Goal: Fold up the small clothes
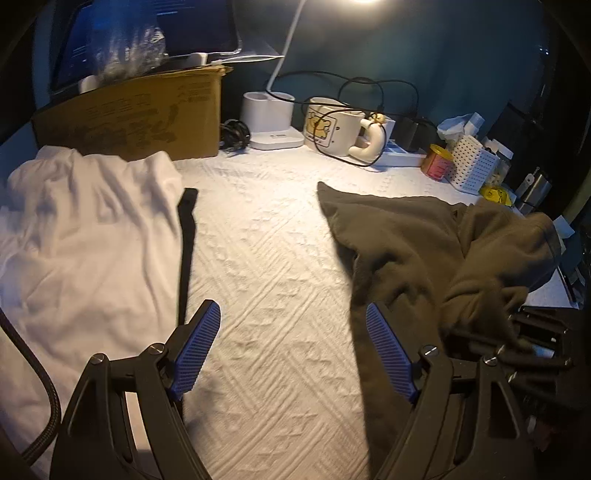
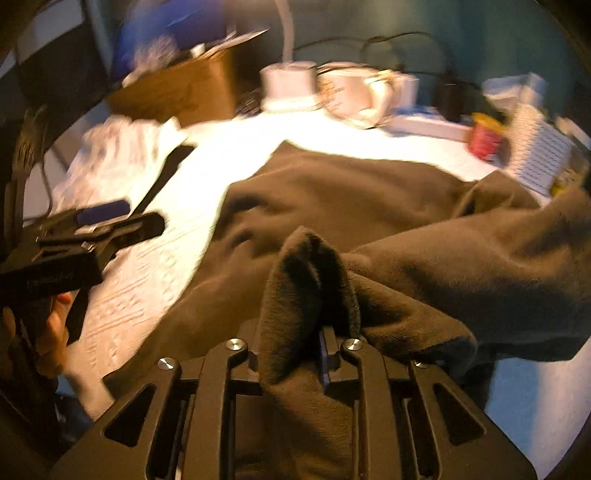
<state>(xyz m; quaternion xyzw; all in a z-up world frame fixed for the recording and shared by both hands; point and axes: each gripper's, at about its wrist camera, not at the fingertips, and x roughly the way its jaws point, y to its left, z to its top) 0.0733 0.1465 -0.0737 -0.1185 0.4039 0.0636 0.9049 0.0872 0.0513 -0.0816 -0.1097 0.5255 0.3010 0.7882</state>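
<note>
Overflowing the cardboard box (image 1: 147, 114), crinkled plastic (image 1: 129, 51).

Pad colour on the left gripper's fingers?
Blue, with a fine ribbed texture, on the left gripper fingers; clearest in the left wrist view.

A cardboard box (image 1: 147, 114) stands at the upper left of the left wrist view, with a dark monitor (image 1: 147, 33) behind it. Right of the box, a coiled black cable (image 1: 234, 134) lies beside the white base of a desk lamp (image 1: 271, 120). Just right of the lamp stands a cream mug (image 1: 334, 125) with a thick curved handle, a black cord looped over it. Further right come a small yellow-lidded can (image 1: 437, 162) and a white perforated basket (image 1: 474, 164). A white textured cloth (image 1: 266, 266) covers the table.
</note>
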